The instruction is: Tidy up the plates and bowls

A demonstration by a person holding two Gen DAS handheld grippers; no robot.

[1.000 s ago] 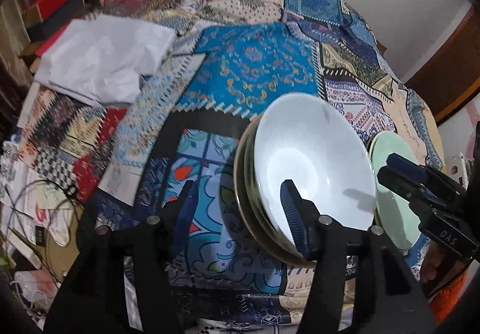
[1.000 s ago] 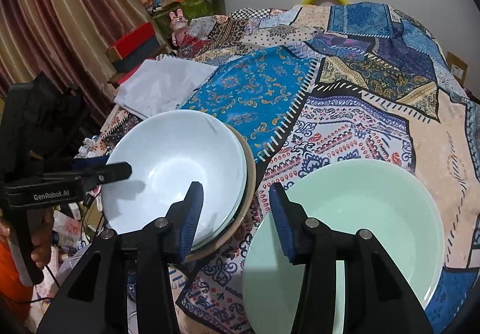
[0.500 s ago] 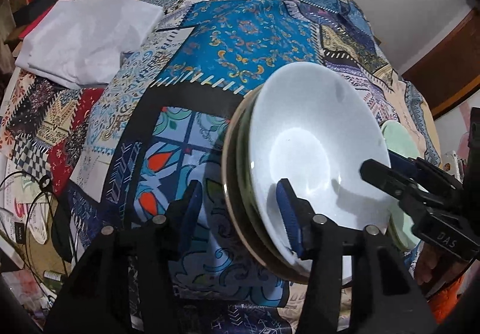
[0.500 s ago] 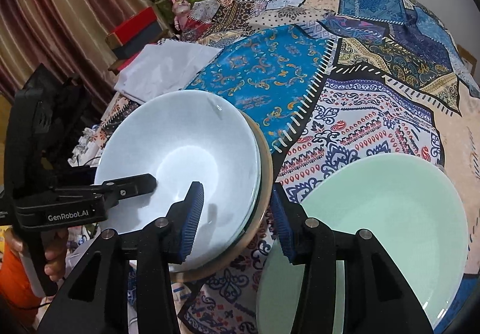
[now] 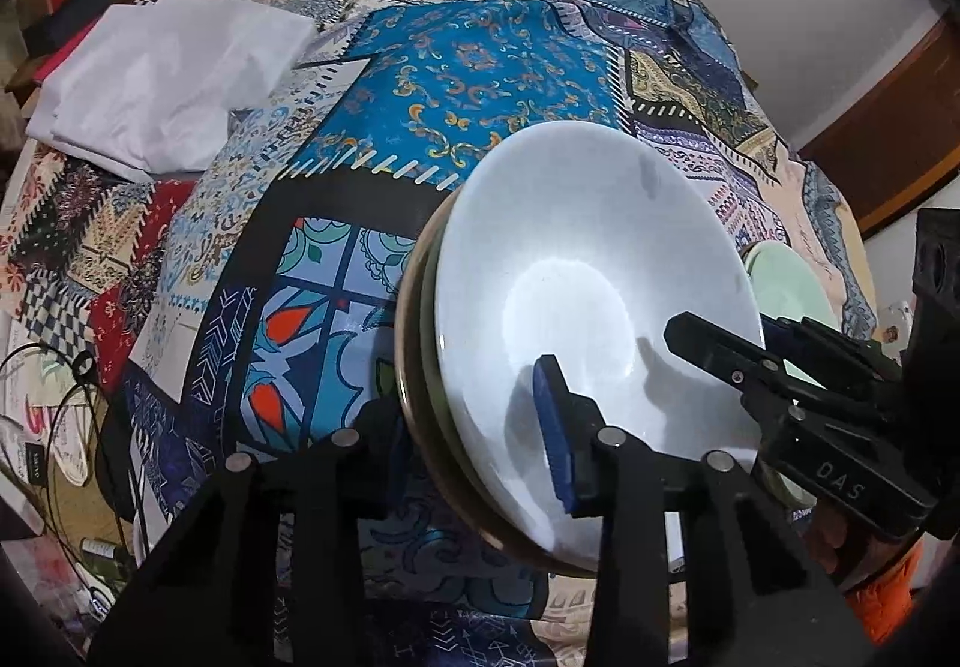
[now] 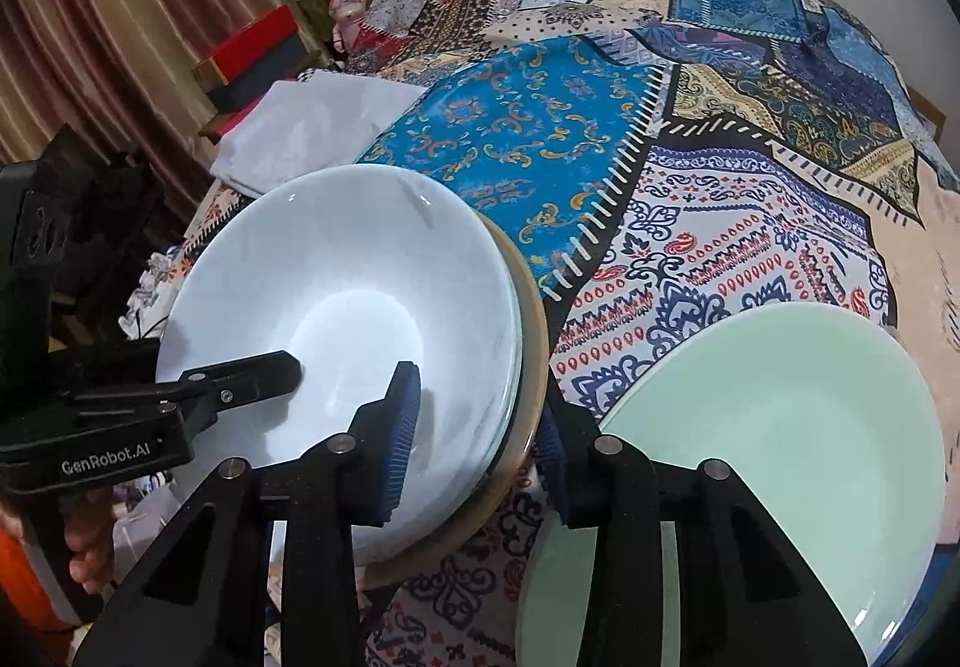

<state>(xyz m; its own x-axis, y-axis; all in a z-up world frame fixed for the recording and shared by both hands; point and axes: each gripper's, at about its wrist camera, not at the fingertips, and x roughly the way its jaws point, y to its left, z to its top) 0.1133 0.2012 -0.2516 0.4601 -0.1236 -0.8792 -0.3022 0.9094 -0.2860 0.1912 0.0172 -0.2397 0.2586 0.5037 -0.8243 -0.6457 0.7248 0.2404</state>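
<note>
The white bowl (image 5: 591, 307) sits on top of a small stack (image 5: 420, 367); under it I see at least one greenish rim and a tan plate at the bottom. The stack stands on a patchwork cloth (image 5: 468, 67) that covers the tabletop, near its front edge. Just to the right of the stack is a pale green plate (image 6: 780, 439), apart from it by a narrow strip of cloth.

Both grippers are at the stack, from opposite sides. The left gripper (image 5: 474, 439) has its jaws around the left rim: one blue pad is inside the white bowl, the other is outside, below the tan plate. The jaws look nearly closed on the rims, but I cannot tell if they already press. The right gripper (image 6: 474, 427) straddles the right rim in the same manner, one pad inside the bowl, the other in the gap toward the green plate. Its jaws are a little apart from the rims, so I judge it not yet clamped.

The risk, in my judgement, is in the lift. The dishes are smooth, and the pads grip several rims together, so an inner dish can slide out if the stack tilts. If one side rises before the other, the bowl may slip. The outer right pad is also close to the green plate and may push it.

A folded white cloth (image 5: 162, 79) lies well behind.
</note>
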